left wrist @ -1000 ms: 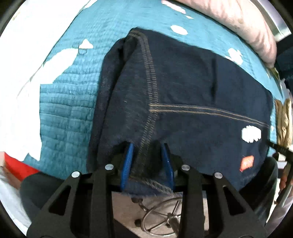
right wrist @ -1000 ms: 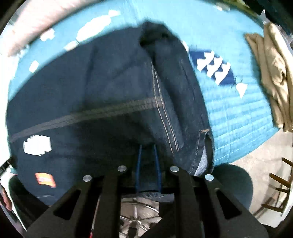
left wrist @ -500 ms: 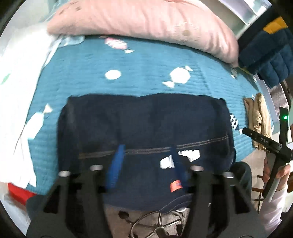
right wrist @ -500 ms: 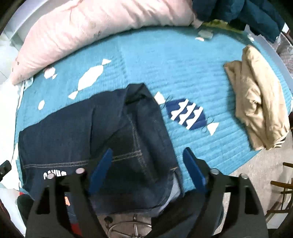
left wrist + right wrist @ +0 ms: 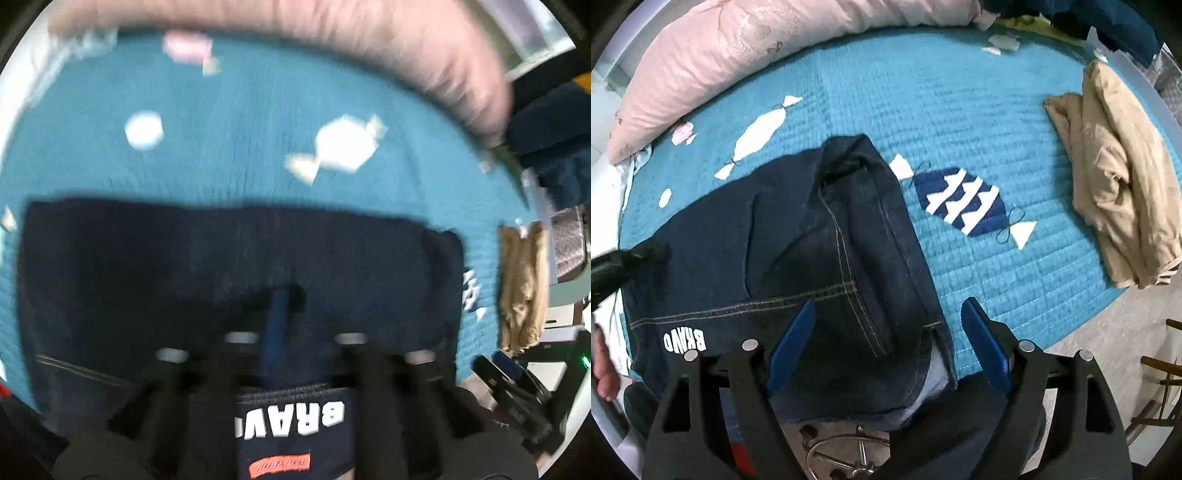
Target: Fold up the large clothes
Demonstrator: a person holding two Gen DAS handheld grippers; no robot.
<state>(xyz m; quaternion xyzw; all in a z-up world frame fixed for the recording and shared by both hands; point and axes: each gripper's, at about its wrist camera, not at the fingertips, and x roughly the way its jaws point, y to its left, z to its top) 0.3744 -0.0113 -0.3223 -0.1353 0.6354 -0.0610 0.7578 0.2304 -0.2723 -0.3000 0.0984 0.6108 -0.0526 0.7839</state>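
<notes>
A dark blue denim garment (image 5: 820, 258) with tan stitching and a white "BRAVO" print lies folded on the teal quilt (image 5: 923, 103); it also fills the lower half of the blurred left wrist view (image 5: 236, 266). My right gripper (image 5: 886, 343) is open and empty just above the garment's near right part. My left gripper (image 5: 277, 317) looks shut, its blue pads together over the garment's near edge; blur hides whether cloth is pinched.
A folded beige garment (image 5: 1119, 177) lies at the quilt's right edge. A long pink pillow (image 5: 768, 40) runs along the back. Dark blue clothes (image 5: 554, 122) are piled at the far right. A chair base (image 5: 849, 458) stands on the floor below.
Both grippers let go of the denim and pulled back and up. The right one opened wide and stays so. The left opened, then closed its pads near the garment's near edge.
</notes>
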